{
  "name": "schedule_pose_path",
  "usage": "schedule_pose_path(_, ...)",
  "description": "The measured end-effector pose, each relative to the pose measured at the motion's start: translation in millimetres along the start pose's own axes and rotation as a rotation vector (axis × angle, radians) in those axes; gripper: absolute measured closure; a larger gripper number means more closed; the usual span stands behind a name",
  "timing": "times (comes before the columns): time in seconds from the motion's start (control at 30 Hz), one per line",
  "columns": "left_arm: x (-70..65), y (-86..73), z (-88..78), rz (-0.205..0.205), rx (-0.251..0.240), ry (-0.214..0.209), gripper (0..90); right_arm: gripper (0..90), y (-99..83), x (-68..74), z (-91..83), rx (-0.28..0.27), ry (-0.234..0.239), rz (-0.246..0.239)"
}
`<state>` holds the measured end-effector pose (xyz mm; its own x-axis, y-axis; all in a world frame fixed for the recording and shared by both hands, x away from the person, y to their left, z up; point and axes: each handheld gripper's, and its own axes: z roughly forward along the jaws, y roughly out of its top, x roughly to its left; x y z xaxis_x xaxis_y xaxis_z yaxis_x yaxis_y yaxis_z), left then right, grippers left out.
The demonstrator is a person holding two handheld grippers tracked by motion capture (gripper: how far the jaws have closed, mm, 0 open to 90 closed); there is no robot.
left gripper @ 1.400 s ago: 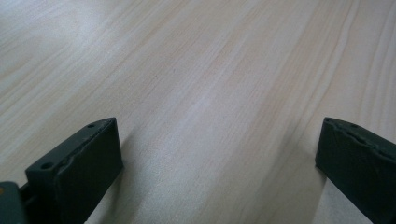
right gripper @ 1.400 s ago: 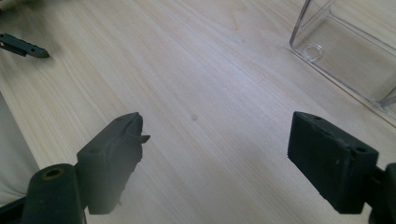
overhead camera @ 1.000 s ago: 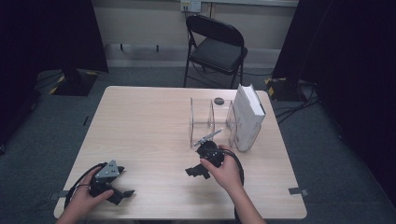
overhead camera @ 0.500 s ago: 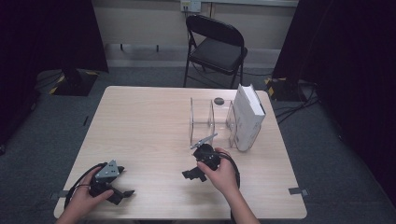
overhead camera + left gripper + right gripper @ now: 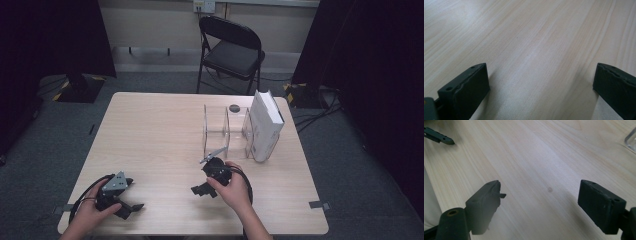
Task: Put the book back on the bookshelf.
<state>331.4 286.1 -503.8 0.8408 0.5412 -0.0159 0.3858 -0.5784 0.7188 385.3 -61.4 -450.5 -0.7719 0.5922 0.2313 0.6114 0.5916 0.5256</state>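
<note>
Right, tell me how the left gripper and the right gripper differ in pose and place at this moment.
The left gripper sits near the table's front left corner; the right gripper sits nearer the middle, just in front of the clear acrylic rack. In the high view the left gripper's grey plate lies about flat, facing up; the right gripper's plate is tilted up on edge. Both have jaws wide apart, holding nothing, over bare wood.

Even overhead light brightens the pale surface (image 5: 150, 130); dark drapes flank it. Both gripper views are soft, with a mild sheen on the wood and blurred fingers (image 5: 484, 205) casting faint shadows.
</note>
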Motion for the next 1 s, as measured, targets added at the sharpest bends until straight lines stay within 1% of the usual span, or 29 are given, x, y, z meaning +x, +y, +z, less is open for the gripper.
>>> schedule_pose_path(0.07,0.1,0.0,-0.1,0.002,0.001,0.0,0.0,17.7,-0.2,0.8,2.1,0.0,0.002,-0.002)
schedule_pose_path(0.1,0.2,0.0,-0.1,0.002,0.001,0.001,0.0,17.7,-0.4,1.6,2.9,0.005,0.003,0.005)
schedule_pose_path(0.3,0.0,0.0,0.0,0.0,0.0,0.0,0.0,17.7,-2.7,2.9,9.2,0.009,0.008,-0.009)
schedule_pose_path(0.7,0.0,0.0,0.0,0.0,0.0,0.0,0.0,17.9,-7.3,6.9,21.6,0.026,0.021,-0.009)
schedule_pose_path(0.77,0.0,0.0,0.0,0.0,0.0,0.0,0.0,18.1,-8.2,7.3,24.4,0.027,0.022,-0.02)
schedule_pose_path(0.8,0.0,0.0,0.0,0.0,0.0,0.0,0.0,18.2,-8.6,7.7,25.7,0.028,0.023,-0.018)
schedule_pose_path(0.87,0.1,0.0,-0.1,0.002,0.001,0.001,0.0,17.8,-8.9,8.5,27.2,0.018,0.025,-0.022)
schedule_pose_path(0.9,0.1,0.0,-0.1,0.002,0.001,0.0,0.0,18.2,-8.7,8.2,28.0,0.009,0.025,-0.035)
schedule_pose_path(0.93,0.0,0.0,0.0,0.0,0.0,0.0,0.0,18.1,-8.6,9.0,28.4,0.009,0.023,-0.033)
schedule_pose_path(1.0,0.1,0.0,-0.1,0.002,0.001,0.0,0.0,16.5,-8.6,10.0,29.8,0.001,0.022,-0.047)
